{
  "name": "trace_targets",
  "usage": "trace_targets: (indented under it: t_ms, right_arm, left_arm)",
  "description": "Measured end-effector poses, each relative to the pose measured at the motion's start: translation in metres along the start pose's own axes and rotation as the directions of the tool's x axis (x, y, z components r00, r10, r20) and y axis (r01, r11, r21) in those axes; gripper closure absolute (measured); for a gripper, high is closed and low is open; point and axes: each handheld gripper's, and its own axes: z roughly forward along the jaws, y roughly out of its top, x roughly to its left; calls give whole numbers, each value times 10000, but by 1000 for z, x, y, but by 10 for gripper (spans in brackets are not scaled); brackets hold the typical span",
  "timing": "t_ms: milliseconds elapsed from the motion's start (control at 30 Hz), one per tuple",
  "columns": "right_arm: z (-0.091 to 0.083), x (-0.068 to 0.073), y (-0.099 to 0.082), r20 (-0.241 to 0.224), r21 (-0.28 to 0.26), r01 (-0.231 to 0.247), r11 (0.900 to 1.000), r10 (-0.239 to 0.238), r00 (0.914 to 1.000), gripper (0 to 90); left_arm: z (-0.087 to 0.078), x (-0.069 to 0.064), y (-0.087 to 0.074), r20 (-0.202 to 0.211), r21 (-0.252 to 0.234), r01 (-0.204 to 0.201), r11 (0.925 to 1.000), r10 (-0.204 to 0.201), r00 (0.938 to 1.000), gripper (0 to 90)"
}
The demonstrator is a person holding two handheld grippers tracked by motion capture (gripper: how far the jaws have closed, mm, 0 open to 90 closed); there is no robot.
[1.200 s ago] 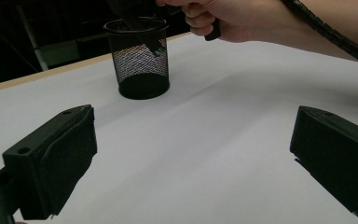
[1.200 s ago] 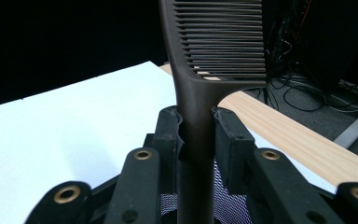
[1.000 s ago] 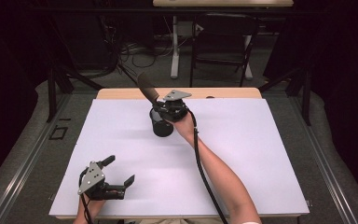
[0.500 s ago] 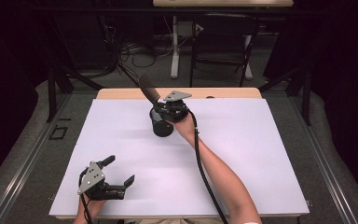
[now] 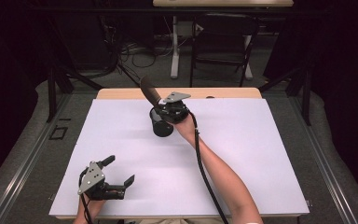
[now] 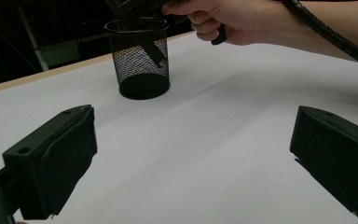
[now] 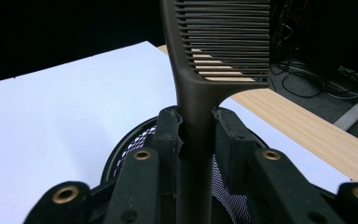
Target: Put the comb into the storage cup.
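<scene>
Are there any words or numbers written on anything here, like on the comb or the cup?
None can be read.
The dark brown plastic comb: plain, no writing.
The black wire-mesh cup: no label.
The white sheet covering the table: blank.
The right gripper, shut on the comb's handle, and the open left gripper: no markings show.

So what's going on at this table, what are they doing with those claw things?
A person holds a claw in each hand over a white table. The right claw is shut on the handle of a dark comb, with the handle's lower end reaching down into a black mesh cup that stands upright near the far edge. The comb's toothed end sticks up above the rim. The left claw rests near the front edge, jaws open with nothing between them.
</scene>
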Motion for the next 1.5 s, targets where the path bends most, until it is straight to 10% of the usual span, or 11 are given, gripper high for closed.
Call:
trace_targets:
  t_ms: [333, 567, 1500]
  right_arm:
    - [1, 4, 0, 156, 347, 279, 9990, -285, 9995, 698]
    - [-10, 5, 4, 433, 806, 90, 9967, -126, 9990, 441]
    - [-86, -11, -5, -880, 1385, -323, 9898, 448, 9951, 53]
  left_arm:
    - [0, 0, 0, -14, 9, -25, 10000, 25, 10000, 7]
    - [0, 0, 0, -9, 17, -7, 10000, 7, 10000, 8]
    - [0, -2, 1, -55, 35, -68, 10000, 68, 10000, 8]
